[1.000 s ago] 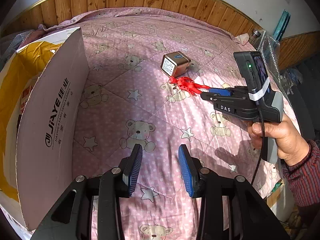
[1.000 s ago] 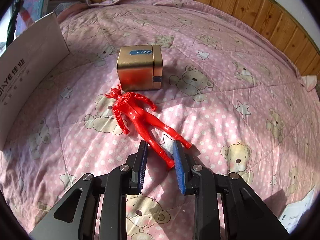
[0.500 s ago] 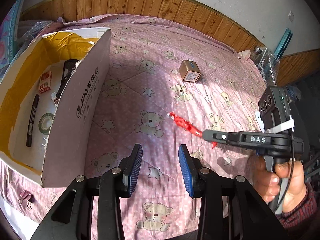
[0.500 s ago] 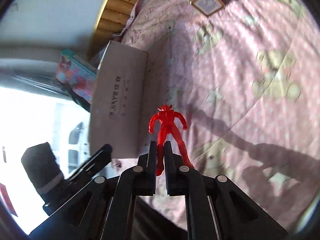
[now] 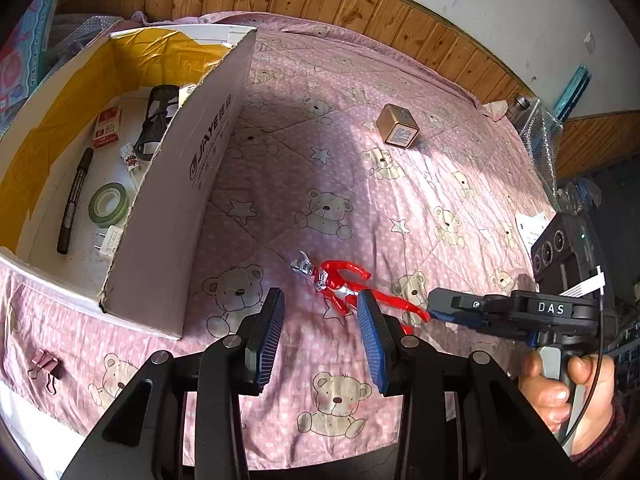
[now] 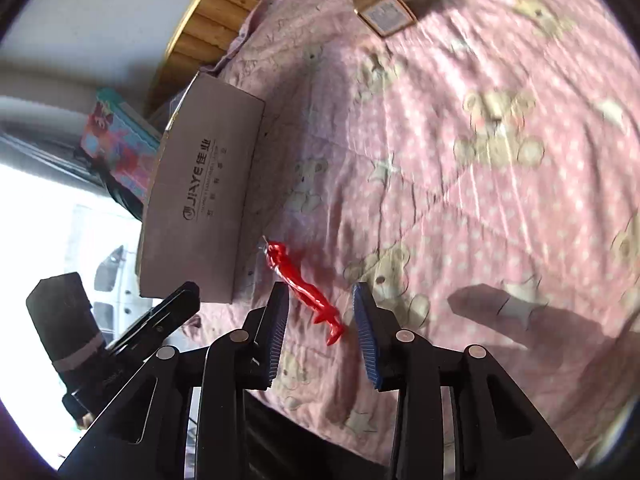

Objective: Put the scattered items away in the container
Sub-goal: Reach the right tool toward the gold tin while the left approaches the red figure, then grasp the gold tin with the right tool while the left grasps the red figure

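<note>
Right gripper (image 6: 320, 320) with fingers spread apart, the red toy figure (image 6: 304, 288) between them but unclamped, over the pink quilt (image 5: 400, 200) near the cardboard box (image 5: 180, 208). Left gripper (image 5: 322, 340) likewise agape, empty. Gold tin (image 5: 398, 130) lies toward the quilt's far edge.

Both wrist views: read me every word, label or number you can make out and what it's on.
"JIAYE", with Chinese characters beside it: cardboard box side.
"DAS": right claw body.
Gold tin label: too small to read.
Red packet in the box: unreadable.
</note>
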